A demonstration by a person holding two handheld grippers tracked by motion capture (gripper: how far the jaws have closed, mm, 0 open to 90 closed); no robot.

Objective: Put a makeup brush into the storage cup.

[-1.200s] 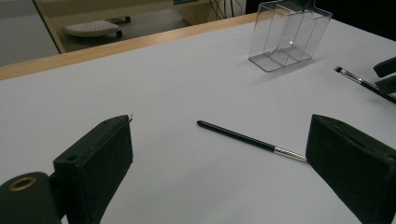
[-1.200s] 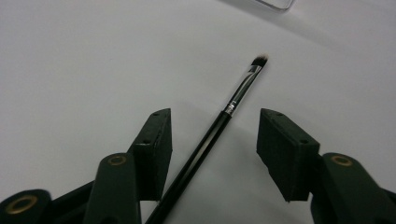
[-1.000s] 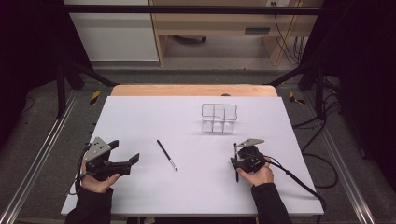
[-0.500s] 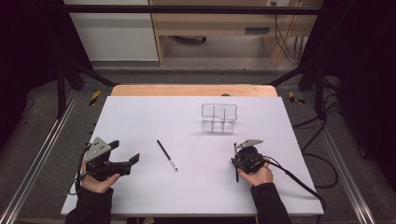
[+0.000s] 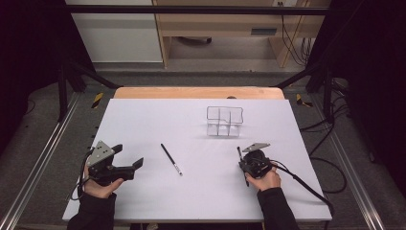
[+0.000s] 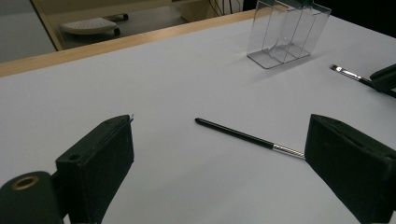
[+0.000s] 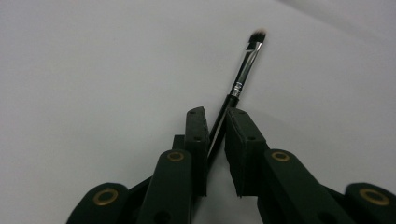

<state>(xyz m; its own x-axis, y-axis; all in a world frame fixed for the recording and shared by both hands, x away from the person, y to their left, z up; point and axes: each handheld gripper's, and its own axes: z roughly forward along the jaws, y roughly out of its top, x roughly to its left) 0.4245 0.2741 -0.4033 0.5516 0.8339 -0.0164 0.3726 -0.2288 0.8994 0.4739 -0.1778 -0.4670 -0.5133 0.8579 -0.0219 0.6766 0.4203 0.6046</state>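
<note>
Early going — nothing yet in the clear organizer [image 5: 224,121] standing at twelve o'clock on the white worktop [image 5: 143,120]. Right claw [image 5: 241,159] just closed its jaws onto one brush [image 7: 236,87], handle pinched between them, bristles pointing away toward the organizer. Left claw [image 6: 219,172] gaping wide, holding nothing, second brush [image 5: 171,159] lying flat just ahead at its three o'clock — both brushes left to lift and drop in

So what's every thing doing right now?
Right hand-held gripper: jaws just closing, a brush between them.
Held brush: gripped by its black handle, bristles pointing away.
Left hand-held gripper: open, holding nothing.
Second brush: lying flat on the table.
Clear organizer: upright, empty.
</note>
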